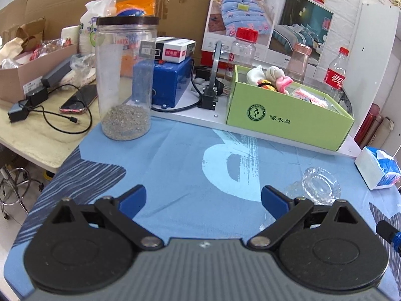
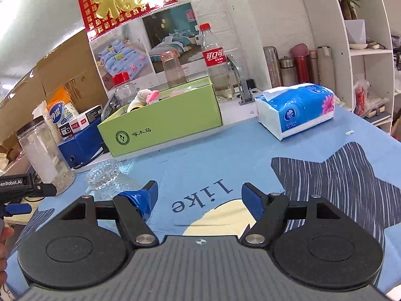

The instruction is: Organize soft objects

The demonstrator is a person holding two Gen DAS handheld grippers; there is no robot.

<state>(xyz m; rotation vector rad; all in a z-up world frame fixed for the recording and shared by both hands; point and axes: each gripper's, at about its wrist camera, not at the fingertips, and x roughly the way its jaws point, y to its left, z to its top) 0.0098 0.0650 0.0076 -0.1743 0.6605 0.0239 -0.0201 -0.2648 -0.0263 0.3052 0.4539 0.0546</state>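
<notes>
Both tongs — left gripper [image 1: 203, 197], right gripper [image 2: 199, 195] — released, empty; reach the green box [image 2: 163, 123] at the desk's back edge; grasp soft toys [image 2: 146, 96] gently

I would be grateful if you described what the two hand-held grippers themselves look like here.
Both match: the left hand-held gripper and right hand-held gripper have grey ribbed bodies, two black round discs, black linkage arms with silver pivots, and blue finger pads. The right one's left pad is wrapped in blue tape.
</notes>
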